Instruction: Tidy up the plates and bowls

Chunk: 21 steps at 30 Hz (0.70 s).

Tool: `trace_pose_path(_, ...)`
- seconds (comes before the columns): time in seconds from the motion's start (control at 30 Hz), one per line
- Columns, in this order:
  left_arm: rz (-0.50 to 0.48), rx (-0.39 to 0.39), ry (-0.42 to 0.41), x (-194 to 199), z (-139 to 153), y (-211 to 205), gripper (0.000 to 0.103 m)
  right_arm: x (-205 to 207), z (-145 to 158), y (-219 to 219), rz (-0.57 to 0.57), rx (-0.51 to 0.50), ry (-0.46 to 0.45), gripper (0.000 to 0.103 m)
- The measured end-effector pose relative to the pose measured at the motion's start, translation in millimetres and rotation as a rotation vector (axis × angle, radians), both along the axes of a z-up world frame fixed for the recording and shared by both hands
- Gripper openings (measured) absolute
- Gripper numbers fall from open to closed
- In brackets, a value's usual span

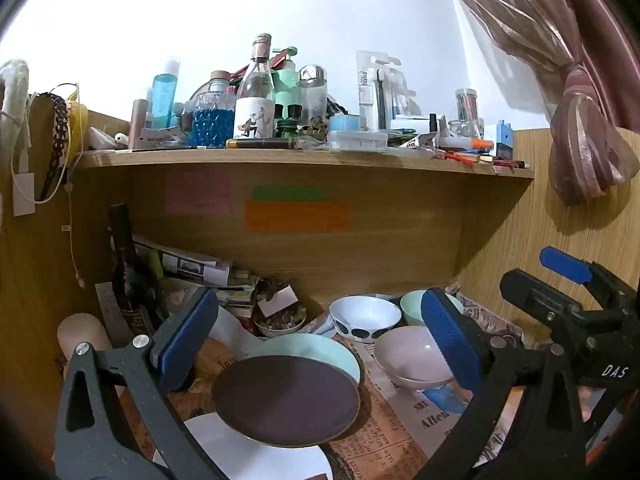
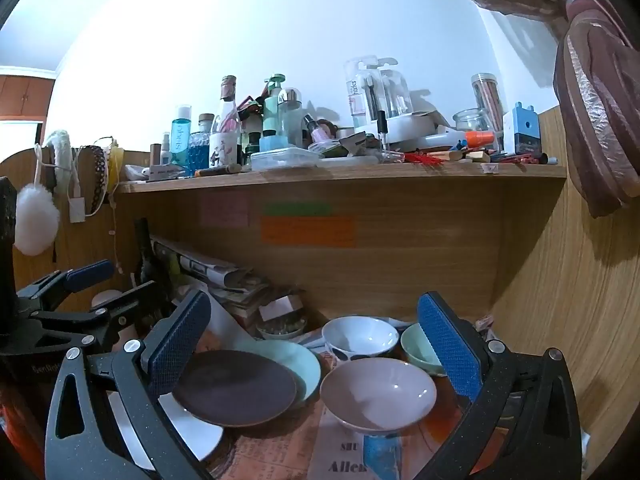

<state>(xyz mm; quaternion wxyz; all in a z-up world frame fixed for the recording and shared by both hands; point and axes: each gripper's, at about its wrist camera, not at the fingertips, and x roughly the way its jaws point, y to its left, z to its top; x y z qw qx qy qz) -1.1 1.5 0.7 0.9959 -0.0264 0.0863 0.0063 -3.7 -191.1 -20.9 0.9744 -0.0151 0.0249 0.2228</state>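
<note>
A dark brown plate (image 1: 286, 398) overlaps a mint plate (image 1: 320, 350) and a white plate (image 1: 248, 456) on the newspaper-covered desk. Behind them stand a white spotted bowl (image 1: 364, 316), a mint bowl (image 1: 414, 306) and a pink bowl (image 1: 412, 356). My left gripper (image 1: 320, 340) is open and empty, hovering over the plates. My right gripper (image 2: 320, 352) is open and empty above the brown plate (image 2: 236, 386) and the pink bowl (image 2: 378, 394). The right gripper also shows at the right edge of the left wrist view (image 1: 568, 304).
A small dish of trinkets (image 1: 280, 322), folded papers and a dark bottle (image 1: 128, 264) crowd the back left. A wooden shelf (image 1: 304, 160) loaded with bottles hangs overhead. A wooden wall panel and a curtain (image 1: 588, 148) close the right side.
</note>
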Motion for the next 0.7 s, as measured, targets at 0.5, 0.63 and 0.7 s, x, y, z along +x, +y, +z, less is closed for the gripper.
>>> trace_pose_path(0.5,-0.007,0.025,0.004,6,-2,-8,0.103,3,-1,1,-0.003,0.004,-0.008,0.103)
trace_pose_path(0.63,-0.007,0.027,0.003,6,-3,-8,0.103,0,-1,1,0.001,0.010,-0.008,0.103)
trace_pose_path(0.7,-0.006,0.025,0.003,6,-2,-8,0.103,1,0,1,0.002,0.010,-0.006,0.103)
